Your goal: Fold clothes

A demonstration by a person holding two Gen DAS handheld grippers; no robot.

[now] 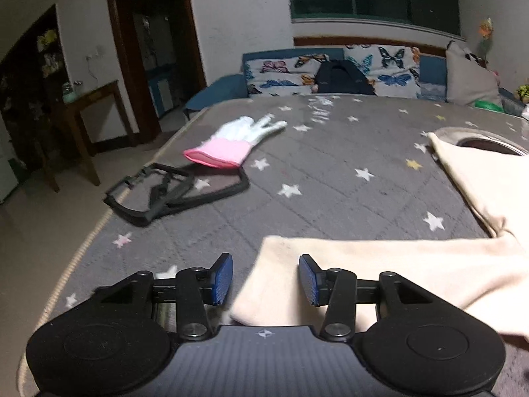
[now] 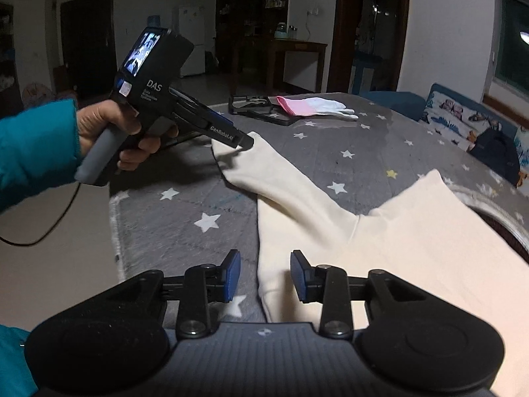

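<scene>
A grey star-patterned bedcover (image 1: 330, 172) fills both views. On it lies your cream garment (image 2: 396, 248), spread flat, one sleeve stretching toward the bed's edge. Your left gripper (image 1: 266, 279) hovers at that sleeve's cuff, jaws released, with the cuff edge between the pads. Your right gripper (image 2: 265, 276) is also released, straddling the garment's side edge. Farther off lie a black frame (image 1: 165, 192) and a pink-cuffed white glove (image 1: 231, 142).
</scene>
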